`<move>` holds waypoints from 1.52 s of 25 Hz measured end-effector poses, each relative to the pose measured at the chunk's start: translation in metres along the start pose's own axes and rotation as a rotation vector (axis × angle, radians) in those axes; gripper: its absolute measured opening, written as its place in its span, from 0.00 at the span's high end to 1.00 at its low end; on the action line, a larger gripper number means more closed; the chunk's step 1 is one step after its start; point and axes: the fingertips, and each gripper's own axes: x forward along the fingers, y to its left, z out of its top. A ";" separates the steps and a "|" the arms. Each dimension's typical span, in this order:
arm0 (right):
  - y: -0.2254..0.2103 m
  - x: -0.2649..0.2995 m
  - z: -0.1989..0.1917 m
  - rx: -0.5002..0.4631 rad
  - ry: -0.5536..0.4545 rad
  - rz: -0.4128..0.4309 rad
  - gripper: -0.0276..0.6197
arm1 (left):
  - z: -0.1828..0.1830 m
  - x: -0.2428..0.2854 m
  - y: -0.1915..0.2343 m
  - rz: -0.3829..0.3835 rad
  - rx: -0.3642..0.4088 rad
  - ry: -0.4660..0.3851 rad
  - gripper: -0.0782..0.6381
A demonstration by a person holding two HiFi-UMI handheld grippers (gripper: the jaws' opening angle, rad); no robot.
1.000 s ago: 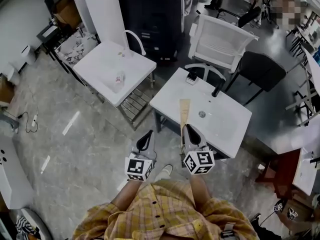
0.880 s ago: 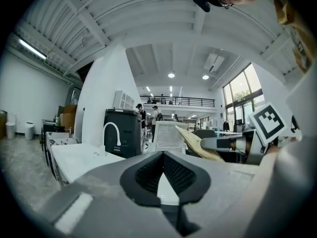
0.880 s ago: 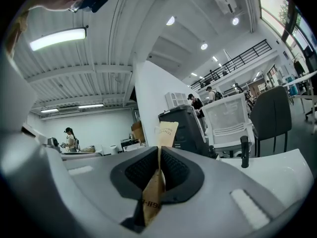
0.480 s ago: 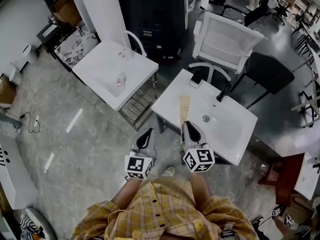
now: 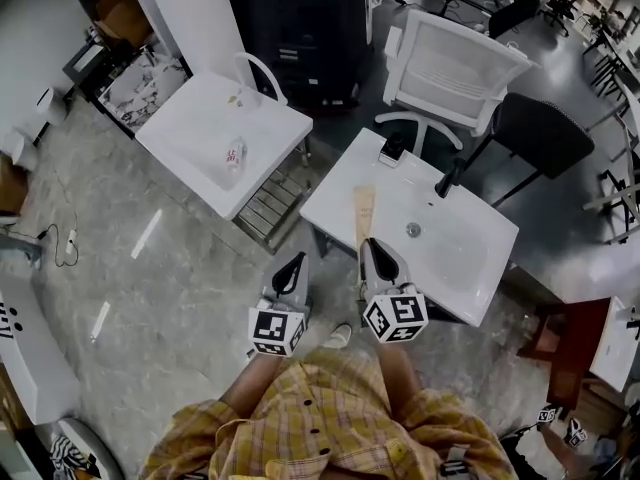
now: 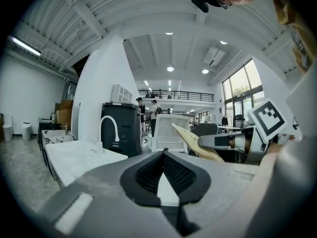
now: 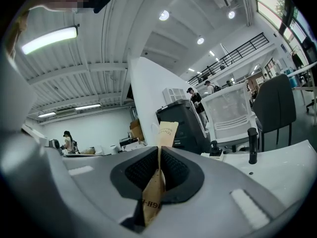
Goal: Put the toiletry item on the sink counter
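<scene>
A flat tan paper packet [image 5: 364, 213], the toiletry item, sticks forward out of my right gripper [image 5: 371, 255], which is shut on its near end. The packet hangs over the near left part of the white sink counter [image 5: 470, 266], which has a black faucet [image 5: 447, 178] and a drain [image 5: 412, 230]. In the right gripper view the packet [image 7: 166, 130] stands edge-on between the pads [image 7: 174, 168], with the counter [image 7: 280, 163] to the right. My left gripper [image 5: 291, 271] is shut and empty, over the floor left of the counter. The left gripper view shows its jaws [image 6: 163, 153] closed and the packet [image 6: 190, 140] at the right.
A second white sink [image 5: 200, 143] with a curved white faucet [image 5: 262, 76] and a small bottle [image 5: 235, 154] stands at the left. A small dark object [image 5: 390, 150] sits at the counter's far corner. A white chair [image 5: 452, 68] and a black chair [image 5: 540, 138] stand behind it.
The head view has shifted a little, so the sink counter sits slightly nearer. Both grippers keep nearly the same place, and the packet stays in the right gripper.
</scene>
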 end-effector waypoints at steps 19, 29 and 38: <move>-0.035 0.118 0.014 0.036 0.001 -0.176 0.92 | 0.016 0.126 0.083 -0.189 -0.019 0.017 0.89; -0.054 0.172 0.011 0.056 -0.004 -0.294 0.92 | 0.021 0.183 0.118 -0.312 -0.012 0.031 0.89; -0.074 0.200 -0.009 0.117 0.014 -0.380 0.92 | 0.010 0.217 0.131 -0.389 -0.011 0.066 0.89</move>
